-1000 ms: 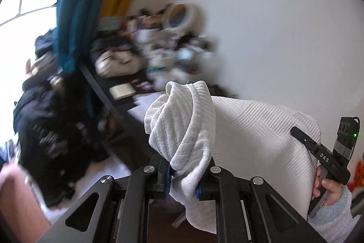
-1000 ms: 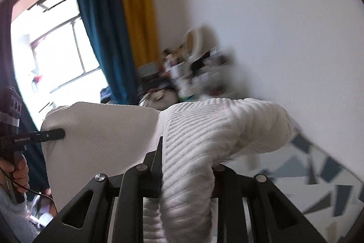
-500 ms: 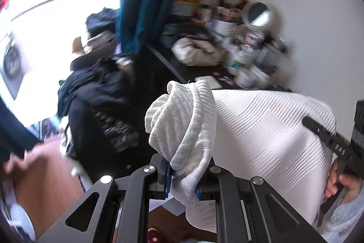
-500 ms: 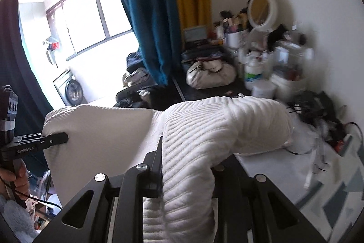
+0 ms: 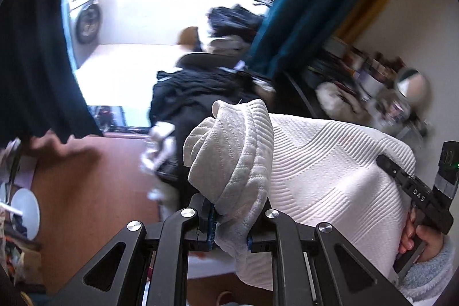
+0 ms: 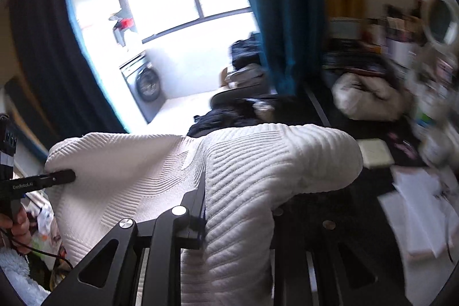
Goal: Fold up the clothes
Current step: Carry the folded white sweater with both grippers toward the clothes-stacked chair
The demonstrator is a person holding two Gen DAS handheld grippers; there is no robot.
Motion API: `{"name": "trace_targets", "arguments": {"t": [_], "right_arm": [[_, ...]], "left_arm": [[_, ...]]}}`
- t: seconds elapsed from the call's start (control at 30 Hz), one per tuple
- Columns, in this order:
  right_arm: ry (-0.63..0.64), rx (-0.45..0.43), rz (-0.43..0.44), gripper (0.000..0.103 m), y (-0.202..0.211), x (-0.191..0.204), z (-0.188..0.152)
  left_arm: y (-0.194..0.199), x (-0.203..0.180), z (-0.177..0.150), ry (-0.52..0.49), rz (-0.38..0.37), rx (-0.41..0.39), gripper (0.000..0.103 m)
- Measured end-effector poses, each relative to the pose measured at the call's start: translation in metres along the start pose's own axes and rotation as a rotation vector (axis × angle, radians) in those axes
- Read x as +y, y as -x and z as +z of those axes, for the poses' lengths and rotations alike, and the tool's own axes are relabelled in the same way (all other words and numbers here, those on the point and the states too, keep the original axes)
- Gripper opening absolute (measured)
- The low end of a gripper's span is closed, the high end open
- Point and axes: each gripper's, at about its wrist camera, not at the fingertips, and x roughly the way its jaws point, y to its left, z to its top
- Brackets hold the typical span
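A white ribbed knit garment (image 5: 324, 162) hangs stretched in the air between my two grippers. My left gripper (image 5: 229, 222) is shut on a bunched corner of it, which bulges up over the jaws. In the right wrist view my right gripper (image 6: 238, 217) is shut on the other bunched corner of the white garment (image 6: 137, 177), and the fabric drapes down over the jaws. Each camera sees the other gripper at the garment's far edge: the right gripper (image 5: 413, 188) held by a hand in a fluffy sleeve, the left gripper (image 6: 46, 179) likewise.
A chair piled with dark clothes (image 5: 200, 93) stands ahead by a teal curtain (image 5: 301, 5). A cluttered dark desk (image 6: 373, 111) with a round mirror (image 5: 410, 79) lies to the right. Brown floor (image 5: 86, 191) is below left; a washing machine (image 6: 146, 85) stands beyond the window.
Both grippers have swung across the room with the garment still stretched between them. The view has swept from the white wall and desk towards the window, chair and floor.
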Motion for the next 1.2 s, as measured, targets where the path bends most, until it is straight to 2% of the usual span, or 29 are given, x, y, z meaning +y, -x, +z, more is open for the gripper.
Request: {"name": "trace_targets", "arguments": {"t": [0.1, 0.2, 0.37, 0.5, 0.63, 0.87, 1.0, 1.2], "right_arm": [[0.039, 0.010, 0.019, 0.022, -0.044, 0.044, 0.016], [0.039, 0.023, 0.004, 0.022, -0.094, 0.092, 0.033], [-0.054, 0.061, -0.075, 0.022, -0.177, 0.180, 0.063], [-0.103, 0.072, -0.081, 0.022, -0.235, 0.239, 0.090], [-0.100, 0.070, -0.092, 0.022, -0.283, 0.273, 0.121], [-0.116, 0.065, -0.128, 0.022, -0.351, 0.288, 0.157], [-0.157, 0.060, -0.162, 0.022, -0.387, 0.275, 0.183], [-0.214, 0.029, -0.207, 0.022, -0.461, 0.235, 0.252]], "left_arm": [[-0.011, 0.059, 0.024, 0.006, 0.003, -0.010, 0.014], [-0.023, 0.114, 0.055, -0.041, -0.012, -0.011, 0.014], [-0.042, 0.207, 0.134, -0.147, -0.014, 0.048, 0.014], [-0.053, 0.263, 0.188, -0.199, 0.007, 0.082, 0.014], [-0.071, 0.309, 0.230, -0.182, 0.016, 0.116, 0.014], [-0.122, 0.343, 0.298, -0.196, 0.023, 0.133, 0.014], [-0.160, 0.338, 0.346, -0.278, 0.023, 0.136, 0.014], [-0.243, 0.308, 0.454, -0.390, 0.017, 0.131, 0.014]]}}
